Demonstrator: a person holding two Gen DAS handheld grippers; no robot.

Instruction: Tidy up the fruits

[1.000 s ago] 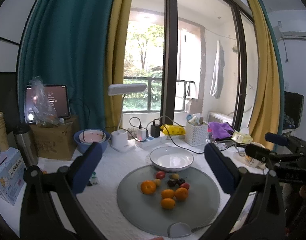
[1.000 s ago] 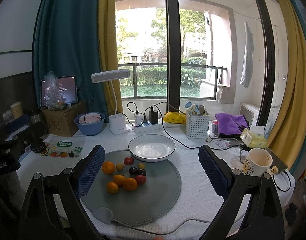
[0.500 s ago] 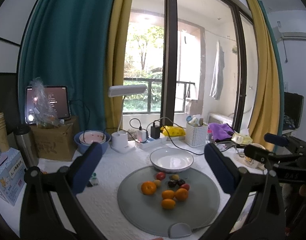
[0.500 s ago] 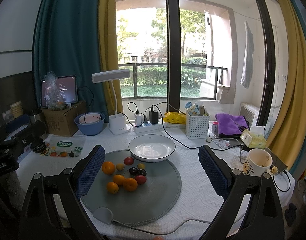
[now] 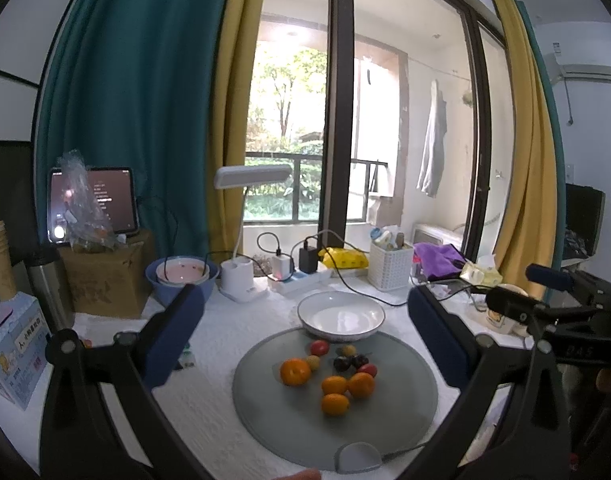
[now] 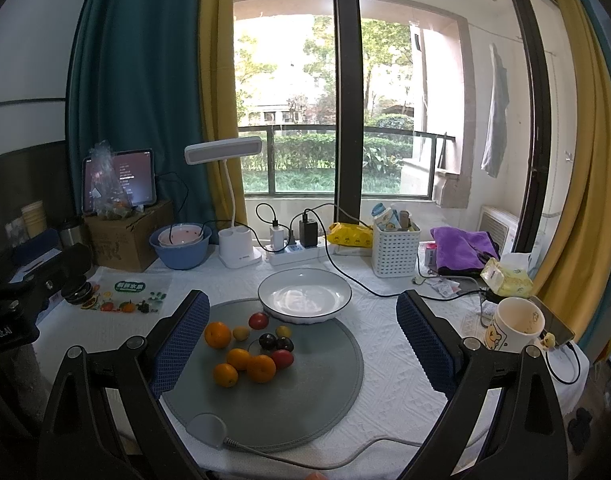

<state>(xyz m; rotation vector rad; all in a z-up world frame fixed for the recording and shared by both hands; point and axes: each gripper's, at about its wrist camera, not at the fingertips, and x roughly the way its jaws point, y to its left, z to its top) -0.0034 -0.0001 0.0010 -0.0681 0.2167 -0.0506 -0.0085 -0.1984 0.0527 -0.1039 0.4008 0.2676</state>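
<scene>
Gripper, left [image 5: 305,336]: spread wide, empty, held above the worktop with the fruits framed between its blue pads.
Gripper, right [image 6: 301,336]: likewise released and empty, touching nothing.
Change: almost none; across the last second both views sit nearly as before, and no fruit has shifted.
Meaning: sorting looks not yet begun; I judge this a pause before the first reach.
Fruits: loose cluster on the round grey mat [image 6: 329,384], four oranges, largest [image 6: 217,335] at the left.
Small fruit: red tomato [image 6: 258,320] nearest the dish, two dark plums [image 6: 276,342] mid-cluster.
White dish [image 6: 304,291]: empty, its near edge resting on the mat's far rim.
Worktop [image 6: 389,372]: white textured cloth.
</scene>
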